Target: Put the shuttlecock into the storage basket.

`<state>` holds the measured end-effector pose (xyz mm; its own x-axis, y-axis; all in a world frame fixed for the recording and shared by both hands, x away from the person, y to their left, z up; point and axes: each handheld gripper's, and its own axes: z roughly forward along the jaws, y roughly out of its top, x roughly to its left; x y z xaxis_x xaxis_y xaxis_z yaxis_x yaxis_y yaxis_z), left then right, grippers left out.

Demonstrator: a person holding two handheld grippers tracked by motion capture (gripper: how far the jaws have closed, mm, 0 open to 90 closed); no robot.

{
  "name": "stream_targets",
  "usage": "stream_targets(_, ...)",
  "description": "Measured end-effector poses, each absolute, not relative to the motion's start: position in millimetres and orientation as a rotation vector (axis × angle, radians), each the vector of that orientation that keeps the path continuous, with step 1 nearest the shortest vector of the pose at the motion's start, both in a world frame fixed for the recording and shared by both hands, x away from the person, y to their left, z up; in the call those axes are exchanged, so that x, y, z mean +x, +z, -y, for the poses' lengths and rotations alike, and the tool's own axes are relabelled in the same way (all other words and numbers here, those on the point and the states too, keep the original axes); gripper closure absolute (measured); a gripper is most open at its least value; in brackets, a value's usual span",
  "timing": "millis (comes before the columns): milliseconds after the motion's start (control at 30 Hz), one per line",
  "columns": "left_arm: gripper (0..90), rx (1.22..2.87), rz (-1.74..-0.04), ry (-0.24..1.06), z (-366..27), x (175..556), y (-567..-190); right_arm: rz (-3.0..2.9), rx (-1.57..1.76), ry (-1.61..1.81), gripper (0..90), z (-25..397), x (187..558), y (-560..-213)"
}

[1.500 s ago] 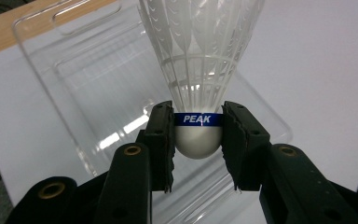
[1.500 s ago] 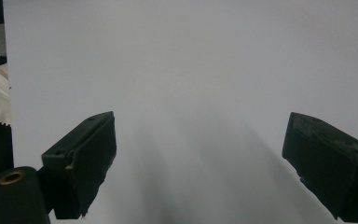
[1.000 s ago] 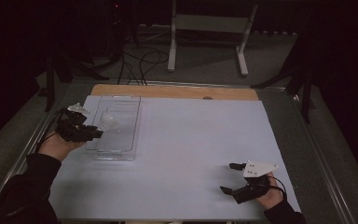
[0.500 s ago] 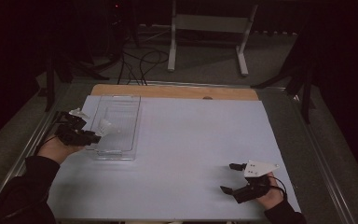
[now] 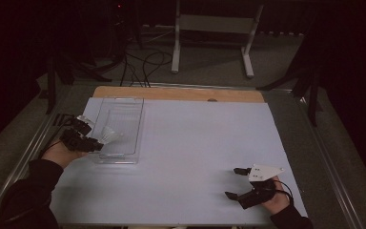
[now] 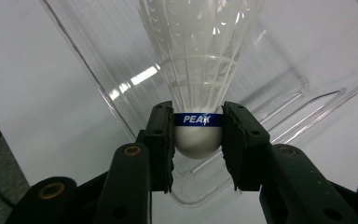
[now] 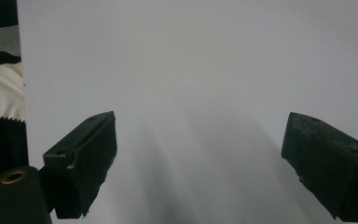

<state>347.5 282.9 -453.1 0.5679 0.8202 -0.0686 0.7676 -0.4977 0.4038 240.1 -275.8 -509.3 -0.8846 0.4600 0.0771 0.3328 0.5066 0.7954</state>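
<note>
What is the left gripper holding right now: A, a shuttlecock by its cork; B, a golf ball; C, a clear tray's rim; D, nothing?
A: in the left gripper view, the left gripper is shut on the shuttlecock at its white cork, over the clear tray.

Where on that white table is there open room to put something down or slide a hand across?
The widest bare stretch of the white table lies between the clear tray and the right gripper. The near edge is free too. It is crowded at the tray's left rim, where the left gripper holds a shuttlecock.
</note>
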Motion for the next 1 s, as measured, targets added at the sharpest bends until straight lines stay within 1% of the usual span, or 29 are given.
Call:
stream_targets(433,64.1,2.395,-1.340,0.209,-281.3,350.7,-449.4,-2.609,0.690,1.321,10.5,275.8,240.1,-509.6)
stream_targets(467,60.0,2.383,-1.340,0.212,-281.5,350.3,-448.1,-2.612,0.691,1.321,10.5,275.6,239.9,-509.7)
stream_targets(533,56.5,2.381,-1.337,0.212,-281.8,349.7,-445.5,-2.612,0.687,1.323,10.5,275.5,239.9,-509.7)
stream_targets(700,42.2,2.365,-1.326,0.216,-281.7,347.4,-439.8,-2.610,0.683,1.326,10.5,275.5,240.0,-509.0)
stream_targets(767,39.8,2.360,-1.325,0.207,-281.2,346.8,-439.4,-2.611,0.688,1.327,10.5,275.4,240.1,-509.1)
stream_targets(867,32.0,2.349,-1.331,0.188,-281.0,346.9,-439.3,-2.613,0.687,1.326,10.5,274.9,239.7,-509.2)
stream_targets(1000,26.9,2.335,-1.351,0.195,-280.7,347.2,-438.5,-2.614,0.682,1.328,10.3,275.1,239.7,-509.1)
